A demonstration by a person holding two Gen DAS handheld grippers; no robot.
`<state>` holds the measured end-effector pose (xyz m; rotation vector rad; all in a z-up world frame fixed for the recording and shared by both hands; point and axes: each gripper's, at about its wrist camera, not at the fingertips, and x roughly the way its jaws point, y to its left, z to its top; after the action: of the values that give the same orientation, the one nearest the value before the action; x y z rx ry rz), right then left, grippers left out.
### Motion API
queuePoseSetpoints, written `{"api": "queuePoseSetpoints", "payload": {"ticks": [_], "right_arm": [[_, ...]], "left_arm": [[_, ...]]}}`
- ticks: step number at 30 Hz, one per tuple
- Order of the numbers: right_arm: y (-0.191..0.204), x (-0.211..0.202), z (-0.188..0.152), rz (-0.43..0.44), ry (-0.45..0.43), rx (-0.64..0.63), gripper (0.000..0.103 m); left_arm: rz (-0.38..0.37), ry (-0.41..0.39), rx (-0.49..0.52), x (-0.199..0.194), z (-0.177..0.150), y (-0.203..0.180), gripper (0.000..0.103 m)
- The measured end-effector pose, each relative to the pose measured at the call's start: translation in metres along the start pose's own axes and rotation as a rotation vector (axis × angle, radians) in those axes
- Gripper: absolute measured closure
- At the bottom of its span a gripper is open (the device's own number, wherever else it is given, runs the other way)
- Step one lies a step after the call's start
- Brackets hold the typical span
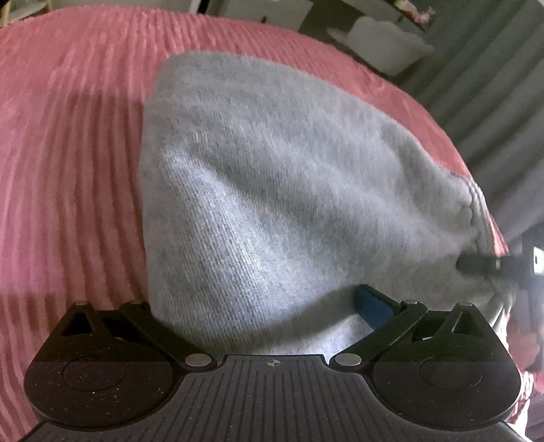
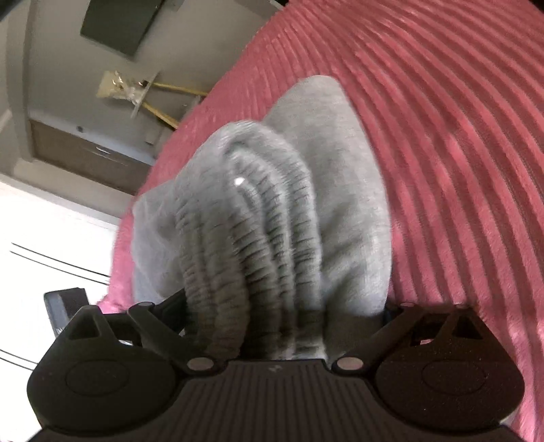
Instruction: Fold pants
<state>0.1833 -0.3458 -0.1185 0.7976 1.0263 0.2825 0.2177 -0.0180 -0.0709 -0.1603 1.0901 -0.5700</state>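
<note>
Grey sweatpants (image 1: 272,176) lie on a pink ribbed blanket (image 1: 68,136). In the left wrist view the cloth drapes over my left gripper (image 1: 258,306); its jaws stand wide with fabric between them, and only the blue pad of the right finger (image 1: 372,306) shows. My right gripper (image 1: 482,263) appears at the right edge, at the pants' elastic edge. In the right wrist view my right gripper (image 2: 282,316) holds the gathered, ribbed waistband (image 2: 244,238) between its jaws; the fingertips are hidden by cloth. The rest of the pants (image 2: 340,190) hangs away over the blanket (image 2: 459,136).
The blanket's edge curves off at the right in the left wrist view, with a white chair (image 1: 384,44) and grey floor beyond. In the right wrist view a wooden cabinet (image 2: 88,156), yellow sticks (image 2: 163,102) and a dark panel (image 2: 119,23) lie beyond the bed.
</note>
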Motion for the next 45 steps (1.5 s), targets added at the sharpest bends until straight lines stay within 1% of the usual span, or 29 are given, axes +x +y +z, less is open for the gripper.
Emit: {"api": "queuePoseSetpoints", "payload": {"ticks": [1, 3, 4, 5, 7, 9, 10, 11, 12, 13, 14, 15, 17, 19, 23, 26, 28, 31, 34, 37, 39, 40, 41, 42, 43, 44, 45], "right_arm": [[0.011, 0.0, -0.003, 0.005, 0.002, -0.048, 0.01], [0.021, 0.001, -0.009, 0.015, 0.005, -0.121, 0.01], [0.017, 0.004, -0.007, 0.021, 0.017, -0.107, 0.009], [0.011, 0.006, -0.003, 0.038, 0.024, -0.066, 0.009], [-0.001, 0.009, 0.005, 0.083, 0.022, 0.038, 0.005], [0.0, 0.012, 0.01, 0.08, 0.013, 0.076, 0.005], [0.003, 0.013, 0.01, 0.066, 0.007, 0.068, 0.005], [0.006, 0.013, 0.01, 0.052, 0.001, 0.057, 0.005], [0.012, 0.012, 0.008, 0.032, -0.009, 0.041, 0.007], [0.02, 0.011, 0.003, -0.002, -0.027, 0.009, 0.016], [0.032, 0.011, -0.002, -0.05, -0.042, -0.041, 0.022], [0.042, 0.01, -0.007, -0.098, -0.054, -0.106, 0.027], [0.06, 0.003, -0.015, -0.144, -0.099, -0.197, 0.032], [0.076, -0.001, -0.018, -0.17, -0.131, -0.234, 0.034], [0.101, -0.011, -0.017, -0.148, -0.177, -0.261, 0.036], [0.109, -0.02, -0.014, -0.109, -0.216, -0.263, 0.038], [0.118, -0.025, -0.01, -0.103, -0.243, -0.276, 0.039], [0.127, -0.029, -0.001, -0.095, -0.292, -0.286, 0.039], [0.127, -0.033, 0.012, -0.096, -0.331, -0.287, 0.039], [0.123, -0.028, 0.027, -0.12, -0.355, -0.282, 0.039], [0.114, -0.021, 0.034, -0.149, -0.355, -0.266, 0.038], [0.107, -0.015, 0.039, -0.174, -0.351, -0.255, 0.033], [0.103, -0.01, 0.04, -0.222, -0.352, -0.25, 0.029], [0.096, -0.006, 0.041, -0.3, -0.341, -0.248, 0.022], [0.092, -0.003, 0.045, -0.405, -0.314, -0.239, 0.016], [0.088, -0.005, 0.045, -0.473, -0.303, -0.222, 0.016], [0.084, -0.015, 0.041, -0.513, -0.335, -0.216, 0.011]], "left_arm": [[0.004, -0.024, 0.034, -0.003, -0.002, -0.005, 0.009], [0.023, -0.05, 0.119, 0.0, -0.007, -0.013, 0.009], [0.018, -0.044, 0.12, 0.004, -0.006, -0.011, 0.008], [0.001, -0.03, 0.094, 0.007, -0.003, -0.008, 0.006], [-0.047, 0.012, 0.017, 0.015, 0.009, 0.002, 0.004], [-0.069, 0.034, -0.045, 0.02, 0.018, 0.007, 0.003], [-0.064, 0.042, -0.063, 0.022, 0.021, 0.007, 0.003], [-0.047, 0.043, -0.064, 0.023, 0.022, 0.005, 0.007], [-0.026, 0.039, -0.051, 0.022, 0.022, 0.001, 0.011], [-0.011, 0.024, -0.02, 0.02, 0.021, -0.006, 0.024], [0.005, -0.003, 0.013, 0.014, 0.02, -0.013, 0.035], [0.027, -0.02, 0.032, 0.01, 0.019, -0.018, 0.041], [0.061, -0.043, 0.039, 0.003, 0.02, -0.024, 0.058], [0.078, -0.055, 0.031, -0.002, 0.024, -0.03, 0.064], [0.095, -0.091, 0.069, -0.011, 0.029, -0.049, 0.069], [0.074, -0.125, 0.09, -0.022, 0.037, -0.06, 0.069], [0.075, -0.154, 0.101, -0.034, 0.041, -0.058, 0.069], [0.091, -0.211, 0.13, -0.041, 0.05, -0.07, 0.069], [0.105, -0.241, 0.134, -0.037, 0.065, -0.075, 0.069], [0.144, -0.242, 0.149, -0.018, 0.079, -0.075, 0.068], [0.191, -0.225, 0.124, -0.001, 0.082, -0.07, 0.055], [0.264, -0.195, 0.099, 0.01, 0.083, -0.064, 0.042], [0.328, -0.17, 0.075, 0.014, 0.08, -0.058, 0.036], [0.361, -0.147, 0.056, 0.019, 0.079, -0.049, 0.031], [0.355, -0.152, 0.038, 0.015, 0.074, -0.04, 0.019], [0.36, -0.193, 0.022, 0.006, 0.068, -0.032, 0.016], [0.388, -0.252, 0.016, -0.007, 0.061, -0.028, 0.015]]}}
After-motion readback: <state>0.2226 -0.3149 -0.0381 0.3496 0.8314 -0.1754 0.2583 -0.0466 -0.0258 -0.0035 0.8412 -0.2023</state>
